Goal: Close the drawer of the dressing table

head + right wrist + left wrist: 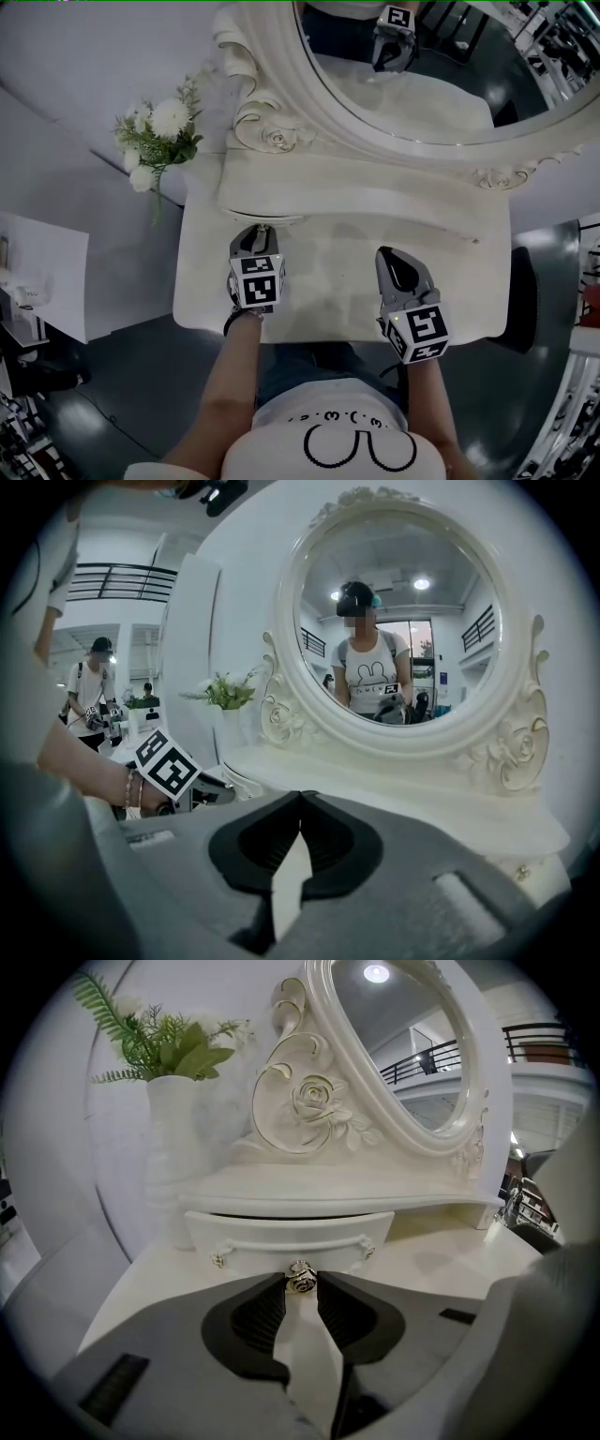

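**Right gripper** [298,803]: nearest the person, at about 4 o'clock from the middle of the dressing table [328,272] top in the head view. The jaws meet at the tips with nothing between them. It hangs over bare table top and touches nothing, so it has no part in the step in hand.

**Left gripper** [301,1285]: at about 9 o'clock from the table-top middle, angled down toward the back. In its own view the jaws are part-way closed and clamped on the small metal knob [301,1279], one pad on either side of it.

**Drawer** [281,1234]: the knob sits at the centre of the drawer's front, at 12 o'clock from the left gripper. The drawer is the small one under the raised shelf [337,1196] at the back of the table. Its front stands a little forward of the shelf edge, with a dark slit showing along its top.

**Progress, as a judgement:** the knob is gripped and the drawer looks nearly home but not flush. What is left is a short straight push toward 12 o'clock until the front seats under the shelf, then letting go of the knob.

**Behind:** the vase [173,1147] of flowers [159,131] stands at 10 o'clock from the drawer, just beside the shelf end and clear of the push line. The oval mirror [441,94] rises at 1 o'clock, above the shelf.
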`<state>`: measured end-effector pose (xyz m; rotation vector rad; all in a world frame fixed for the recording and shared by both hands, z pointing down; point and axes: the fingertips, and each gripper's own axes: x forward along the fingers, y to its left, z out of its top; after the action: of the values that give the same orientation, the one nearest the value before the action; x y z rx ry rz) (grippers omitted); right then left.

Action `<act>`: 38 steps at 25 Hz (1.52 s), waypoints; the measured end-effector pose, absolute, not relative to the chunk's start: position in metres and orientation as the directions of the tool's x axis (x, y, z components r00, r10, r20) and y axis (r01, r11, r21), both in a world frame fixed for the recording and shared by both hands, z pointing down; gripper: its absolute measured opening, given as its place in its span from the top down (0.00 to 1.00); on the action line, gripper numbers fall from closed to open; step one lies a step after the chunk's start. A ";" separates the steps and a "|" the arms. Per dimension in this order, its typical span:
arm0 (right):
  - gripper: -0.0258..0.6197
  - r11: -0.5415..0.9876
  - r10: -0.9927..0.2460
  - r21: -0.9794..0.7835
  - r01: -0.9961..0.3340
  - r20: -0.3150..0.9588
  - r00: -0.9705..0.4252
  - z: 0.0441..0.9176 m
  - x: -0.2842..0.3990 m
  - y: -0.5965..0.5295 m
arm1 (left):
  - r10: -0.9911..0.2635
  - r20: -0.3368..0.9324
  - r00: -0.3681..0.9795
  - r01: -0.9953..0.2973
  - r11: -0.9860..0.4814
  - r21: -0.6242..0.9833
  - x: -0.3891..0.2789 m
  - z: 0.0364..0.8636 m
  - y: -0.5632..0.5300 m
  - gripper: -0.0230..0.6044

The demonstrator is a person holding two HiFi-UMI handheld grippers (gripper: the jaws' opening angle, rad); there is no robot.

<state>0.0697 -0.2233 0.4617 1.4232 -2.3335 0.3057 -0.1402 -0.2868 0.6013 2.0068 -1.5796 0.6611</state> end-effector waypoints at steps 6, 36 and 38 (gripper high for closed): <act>0.96 0.459 -0.801 0.018 -0.888 0.440 -0.405 0.462 0.072 -0.224 | -0.738 0.644 0.199 -0.977 -0.199 0.074 -0.141 0.604 -0.297 0.80; 0.96 0.468 -0.804 0.012 -0.883 0.421 -0.420 0.455 0.051 -0.217 | -0.764 0.581 0.281 -0.959 -0.241 0.147 -0.151 0.567 -0.286 0.50; 0.96 0.462 -0.811 0.016 -0.887 0.413 -0.415 0.452 0.049 -0.216 | -0.781 0.544 0.305 -0.952 -0.263 0.157 -0.157 0.552 -0.279 0.50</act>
<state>0.0485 -0.2159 0.4516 1.4333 -2.3533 0.2901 -0.1569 -0.2787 0.5519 2.1234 -1.5388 0.5017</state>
